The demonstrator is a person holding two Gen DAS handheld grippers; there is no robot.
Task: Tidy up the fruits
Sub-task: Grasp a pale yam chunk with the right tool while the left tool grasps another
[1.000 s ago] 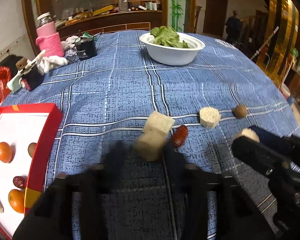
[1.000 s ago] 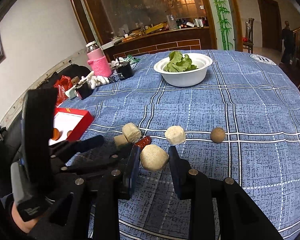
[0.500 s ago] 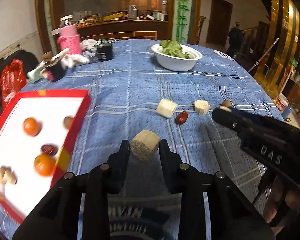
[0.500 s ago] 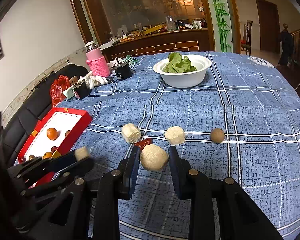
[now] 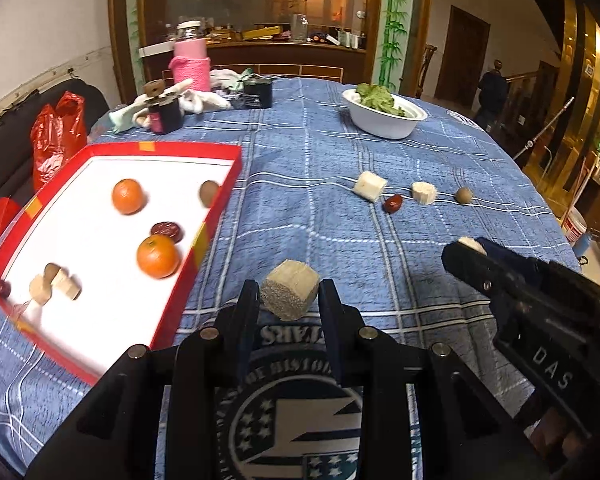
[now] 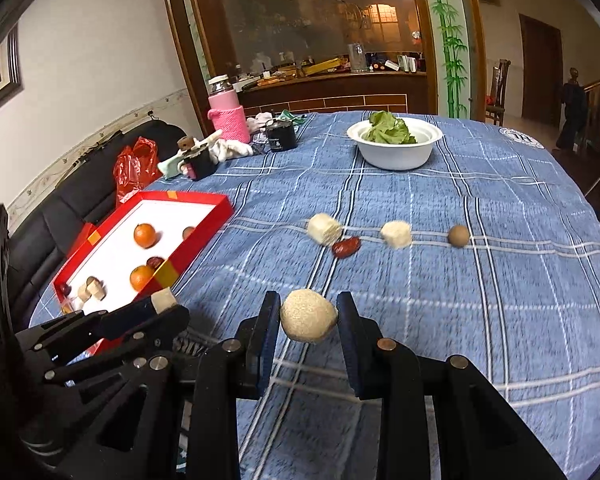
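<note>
My left gripper is shut on a tan sugarcane chunk, held above the blue cloth just right of the red tray. The tray holds two oranges, a red date, a brown longan and several cane pieces. My right gripper is shut on a pale cane piece, above the cloth. On the cloth lie two cane chunks, a red date and a brown longan.
A white bowl of greens stands at the far middle. A pink-sleeved bottle, black cup and rags crowd the far left. A red bag lies on a black sofa beyond the left table edge.
My left gripper lifted the cane chunk off the cloth and carried it left and back toward the red tray. My right gripper kept its piece and drew back a little.
</note>
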